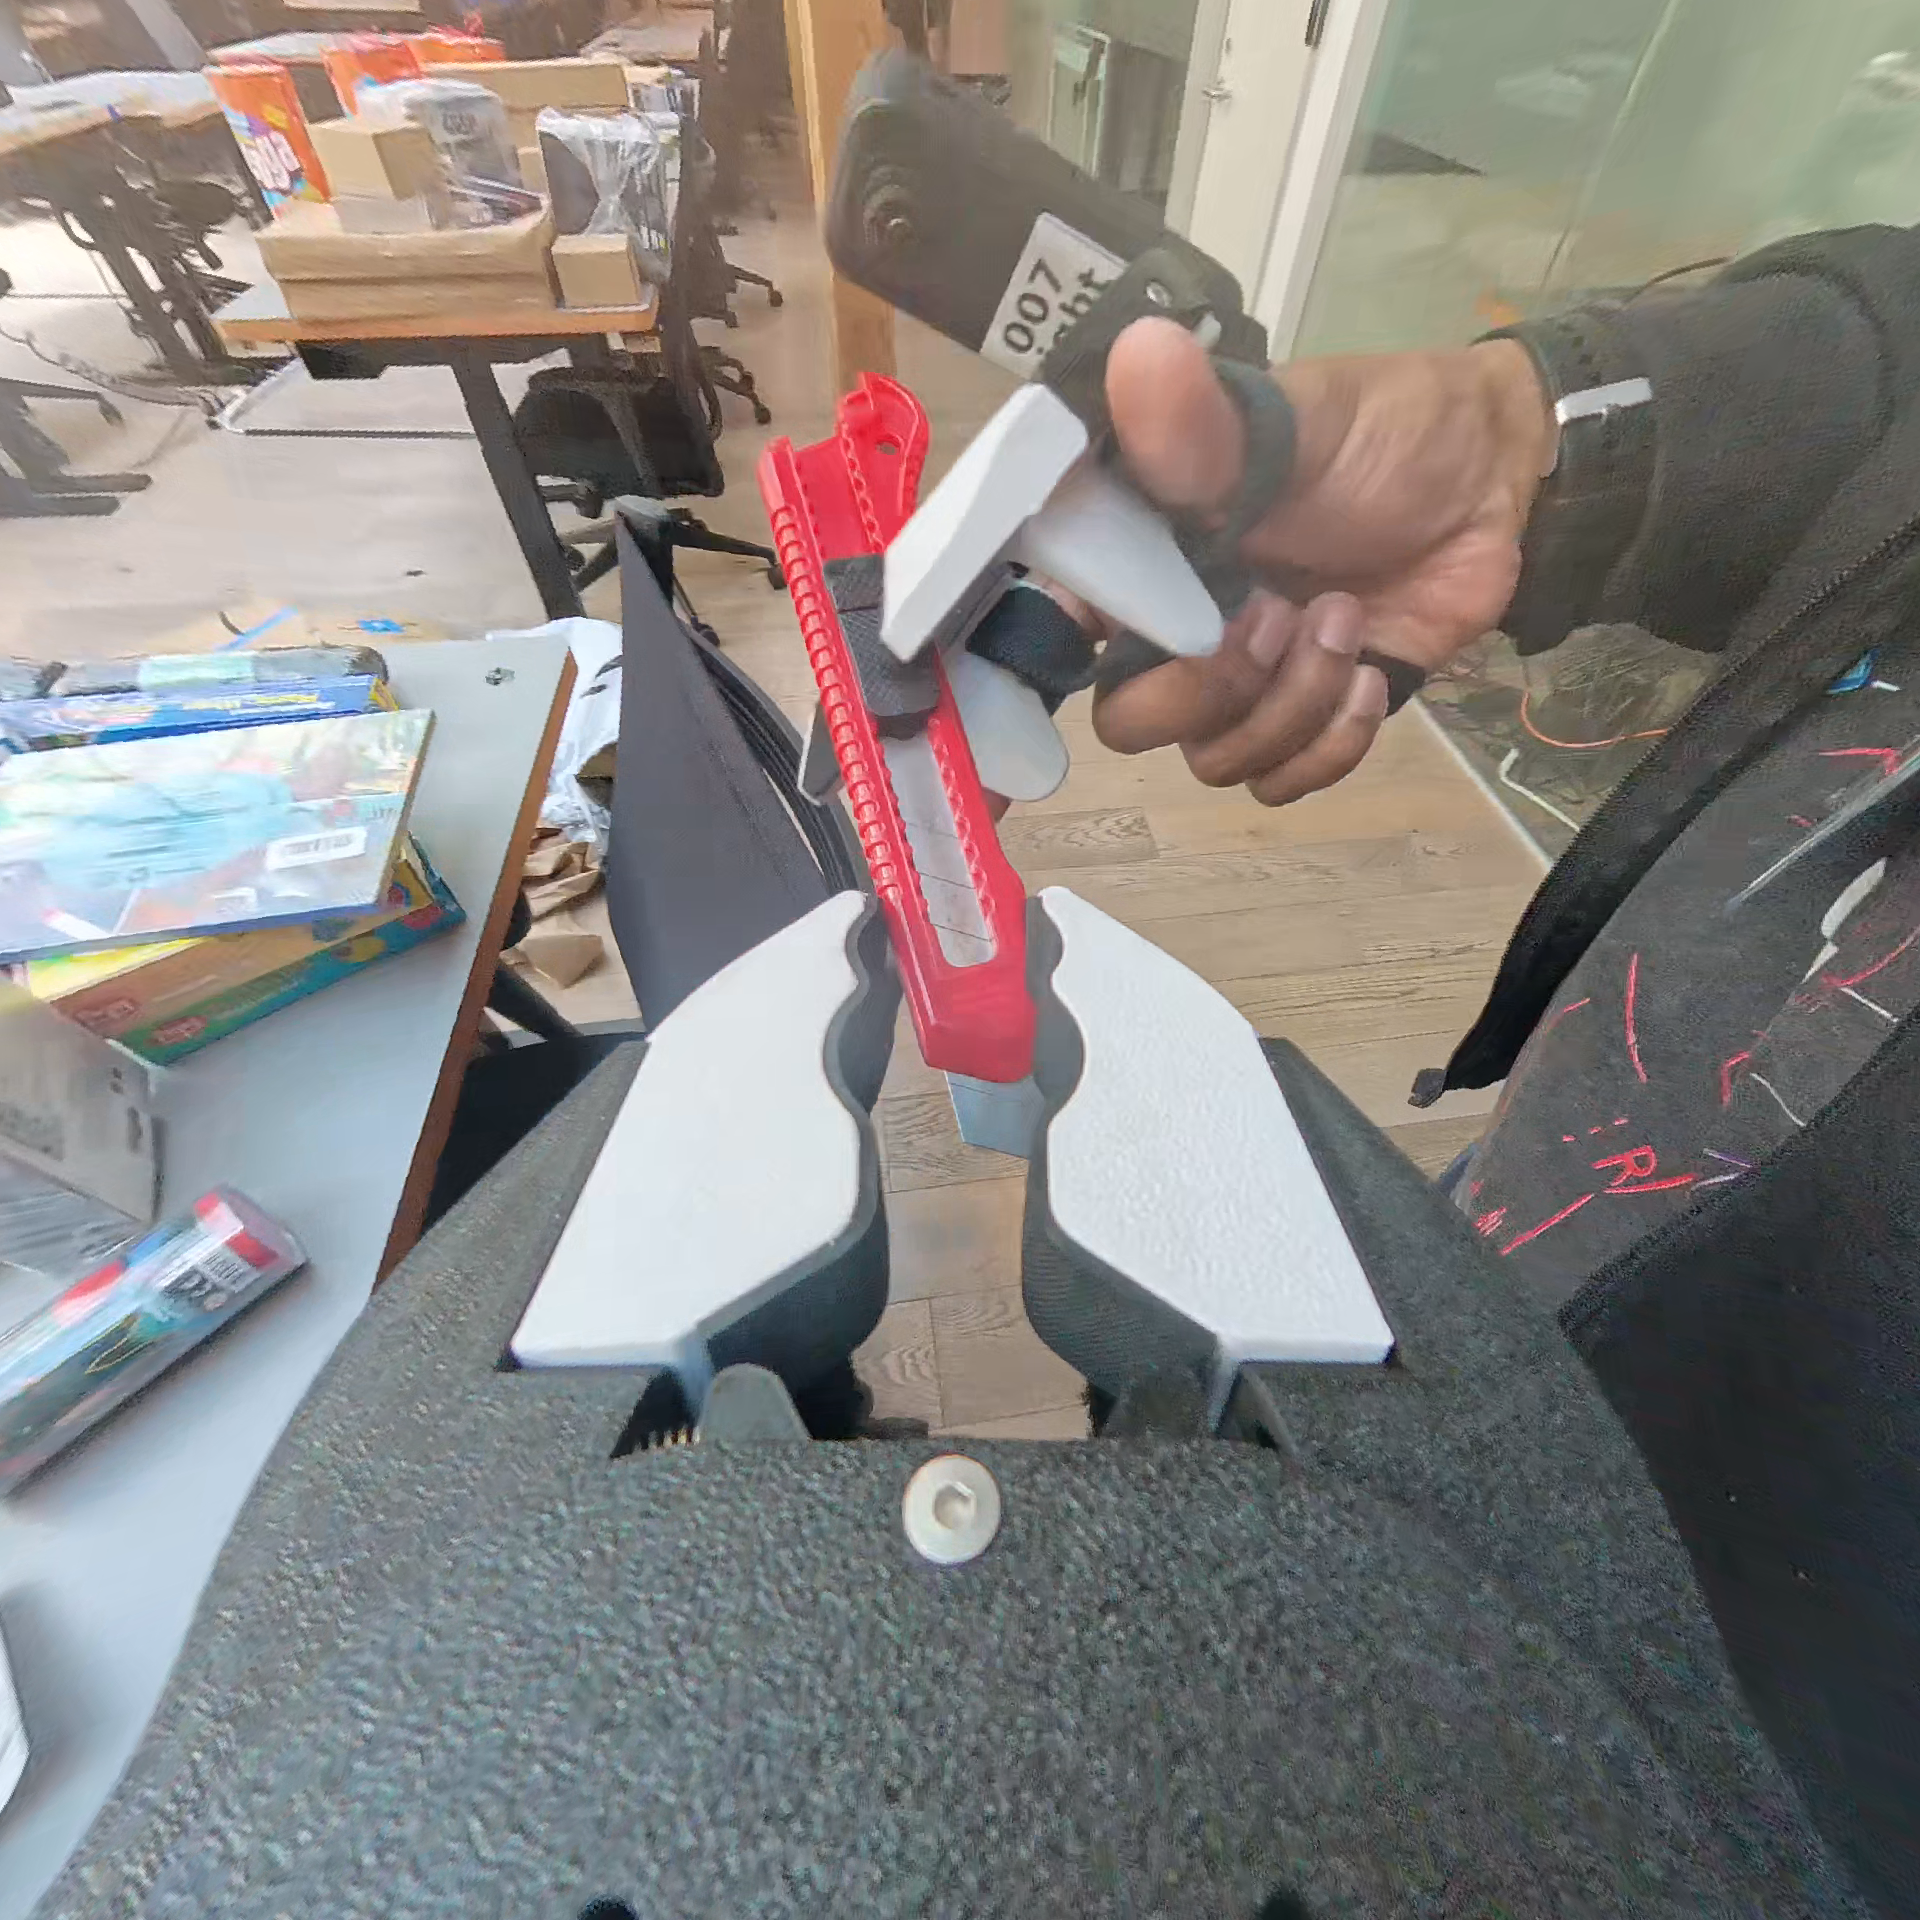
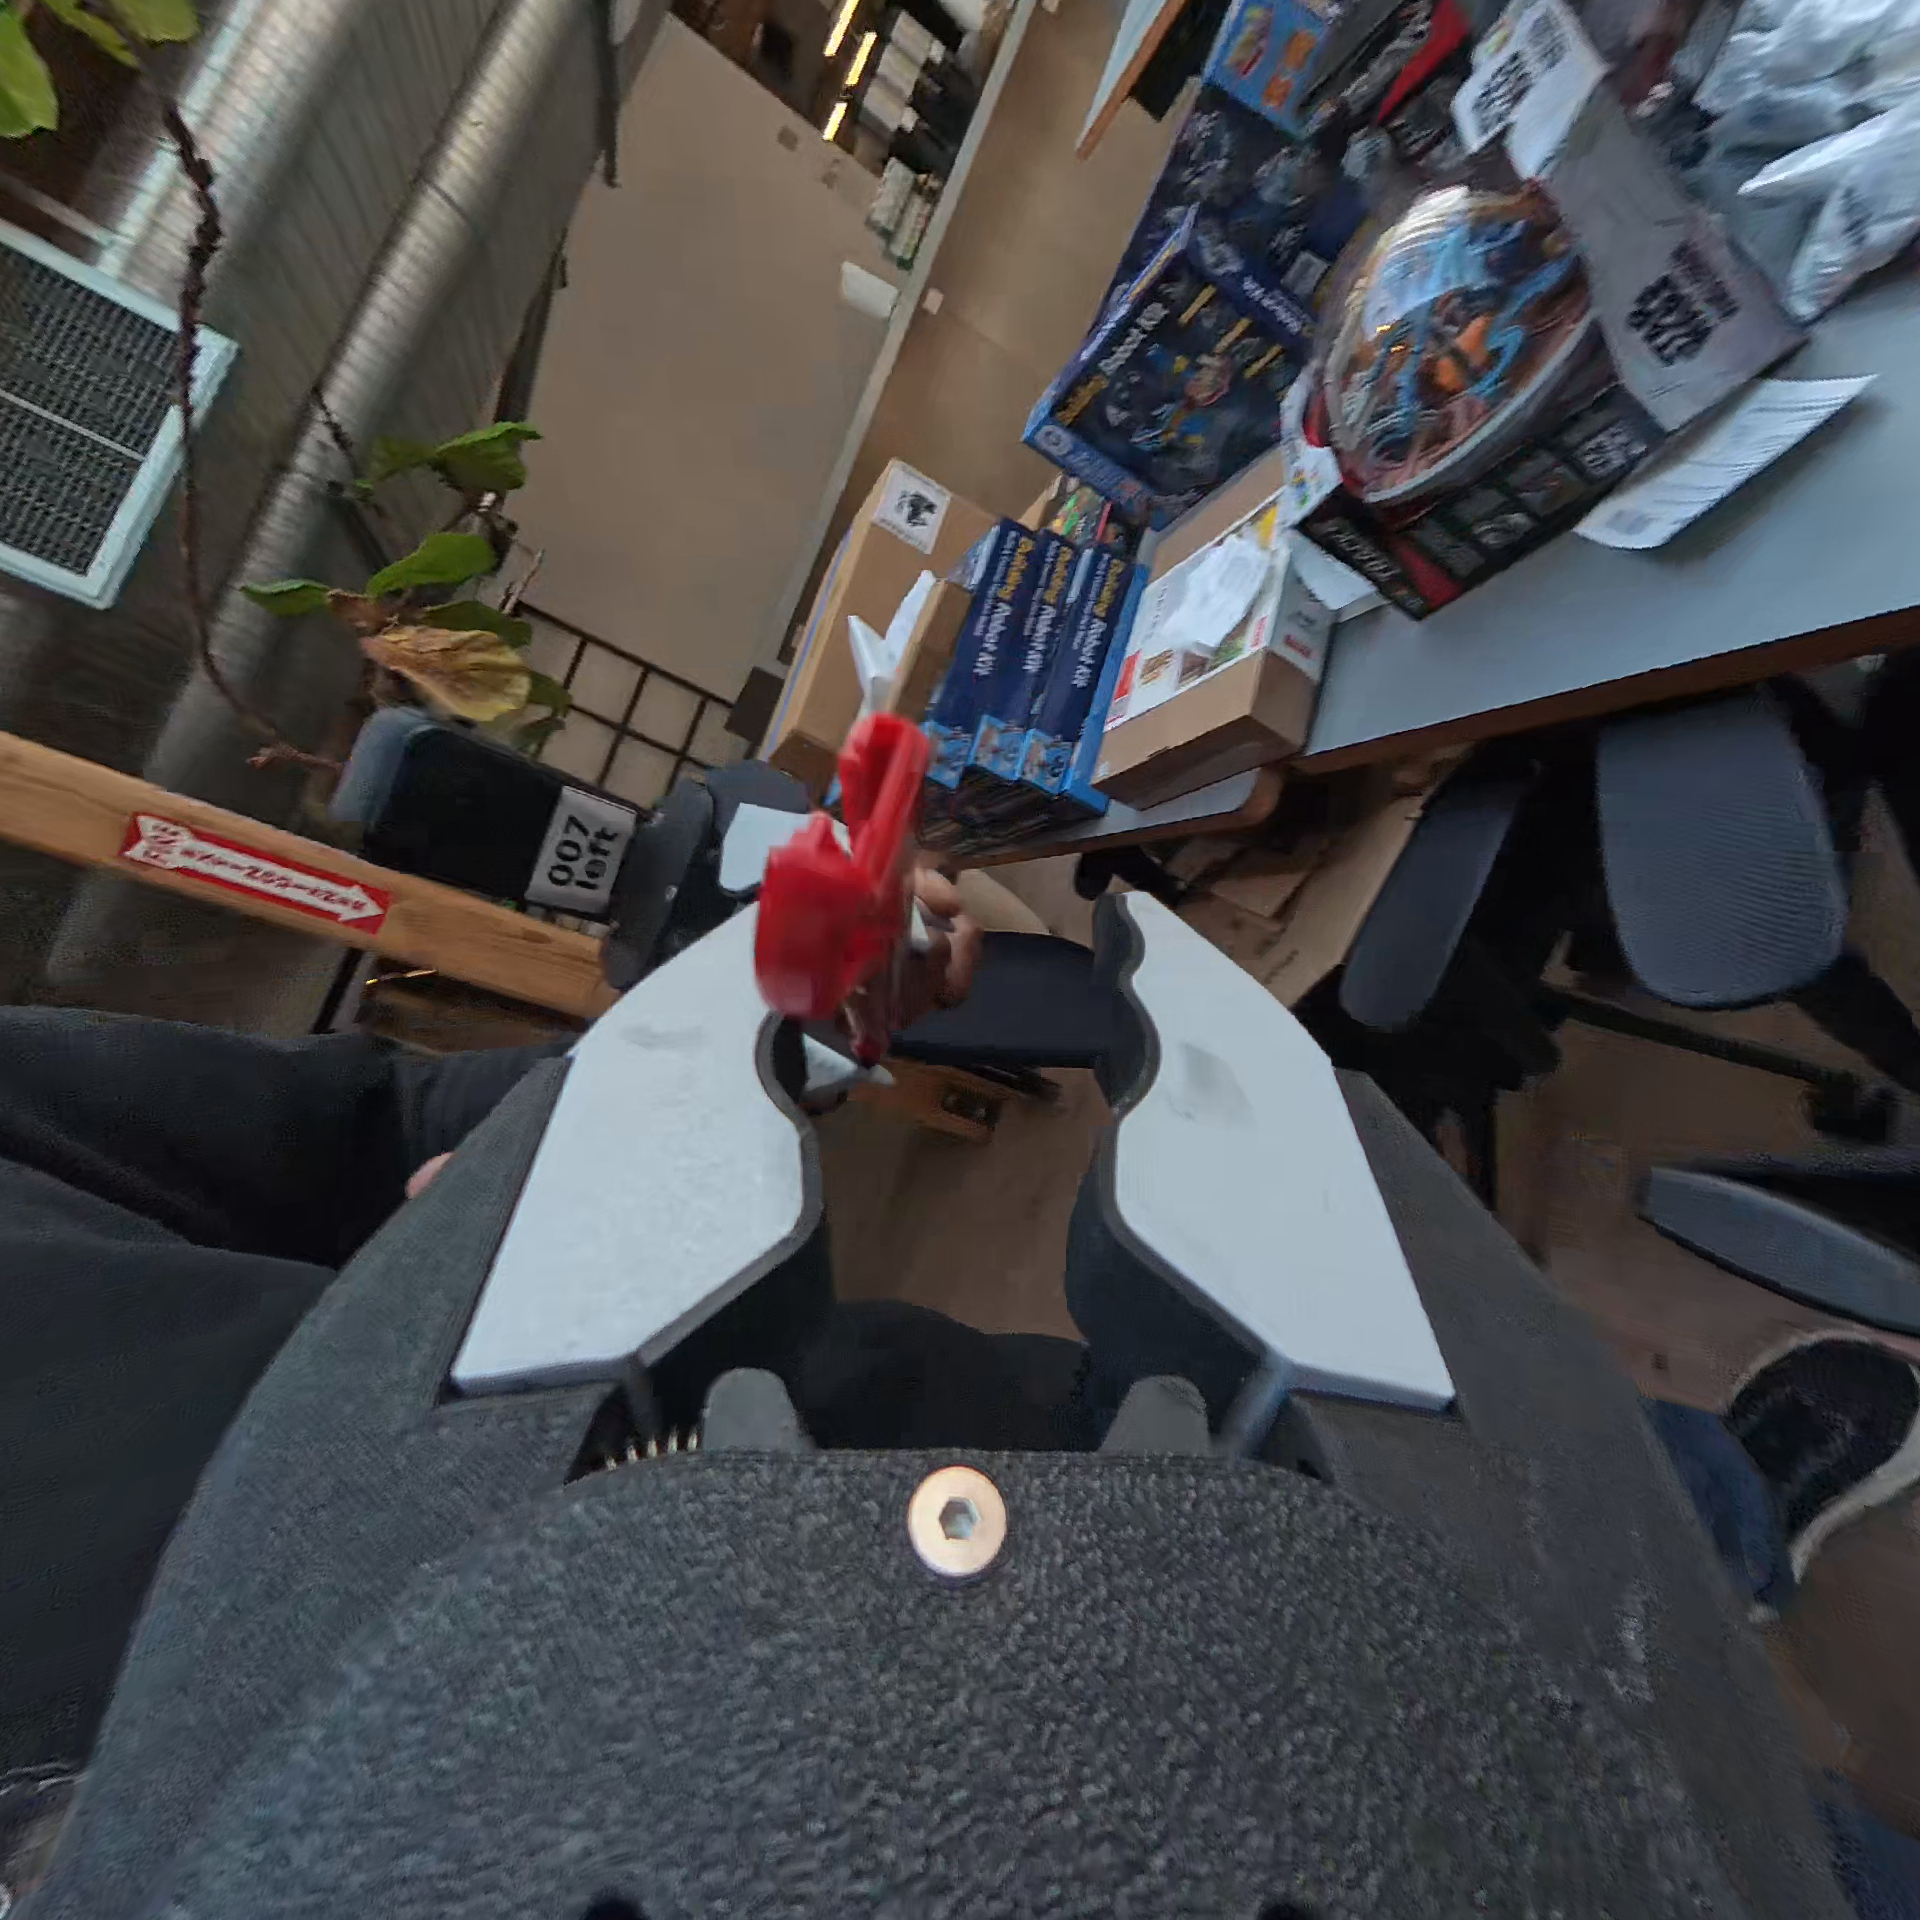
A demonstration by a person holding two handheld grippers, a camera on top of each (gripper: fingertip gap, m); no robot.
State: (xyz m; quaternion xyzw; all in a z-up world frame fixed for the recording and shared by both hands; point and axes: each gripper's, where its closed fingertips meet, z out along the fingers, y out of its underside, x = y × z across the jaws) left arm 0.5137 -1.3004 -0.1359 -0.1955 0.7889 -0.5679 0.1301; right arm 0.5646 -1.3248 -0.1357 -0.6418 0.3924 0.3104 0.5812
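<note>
Setting: an open-plan office, doubling as a stockroom. I saw long desks [image 1: 436, 322] on dark legs, wheeled mesh office chairs [image 1: 717, 260] tucked beside them, and pale wood plank flooring [image 1: 1195, 894]. A glass partition wall [image 1: 1558, 156] closed off one side. Cardboard cartons [image 1: 405, 260] sat stacked on the far desk. Boxed toys and kits [image 2: 1174, 353] crowded the edge of my grey desk [image 2: 1558, 644]. Overhead ran a silver ventilation duct [image 2: 343, 260], with a leafy potted plant [image 2: 436, 561] rising past it.
</note>
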